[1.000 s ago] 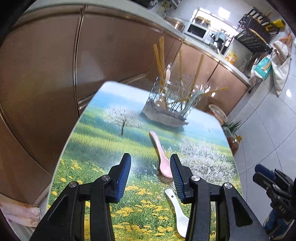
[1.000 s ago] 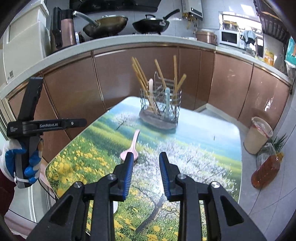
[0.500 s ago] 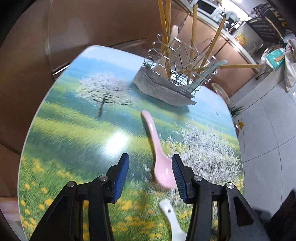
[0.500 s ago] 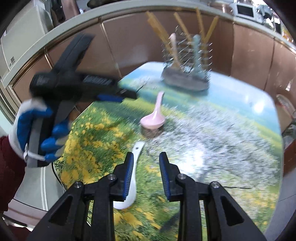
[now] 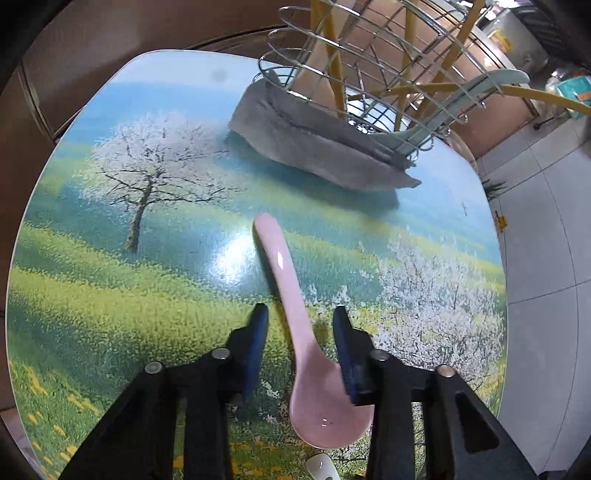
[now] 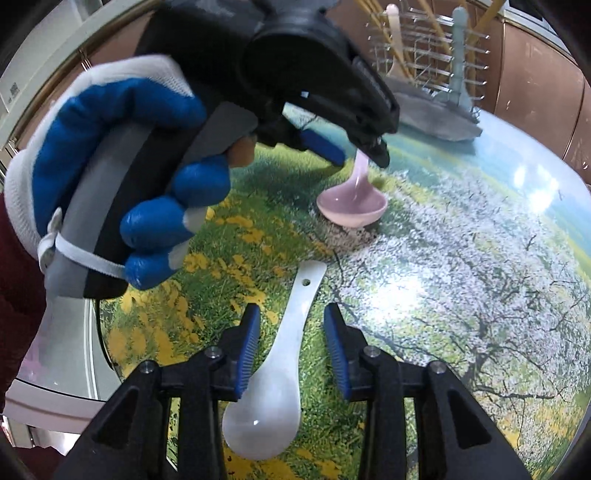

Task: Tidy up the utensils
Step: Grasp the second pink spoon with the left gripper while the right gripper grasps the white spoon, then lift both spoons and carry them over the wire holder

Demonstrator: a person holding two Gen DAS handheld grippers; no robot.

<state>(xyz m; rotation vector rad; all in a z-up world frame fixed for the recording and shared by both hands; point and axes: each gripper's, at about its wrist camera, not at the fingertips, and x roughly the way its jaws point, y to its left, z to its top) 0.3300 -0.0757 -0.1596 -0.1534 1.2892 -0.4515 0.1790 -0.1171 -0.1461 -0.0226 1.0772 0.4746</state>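
Pink spoon (image 5: 295, 317) between spread left-gripper (image 5: 300, 318) jaws (low over table (image 5: 110, 258)).

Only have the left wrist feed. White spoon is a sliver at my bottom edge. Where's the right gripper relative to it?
Observer: The right gripper is open, its fingers either side of the white spoon, which lies on the table.
Operator: Spoon orientation?
Observer: Bowl nearest the right camera, handle pointing toward the pink spoon; the two spoons don't touch.
Operator: Holder contents? Too distorted here.
Observer: A pale pink spoon stands handle-up in the holder, among the chopsticks.
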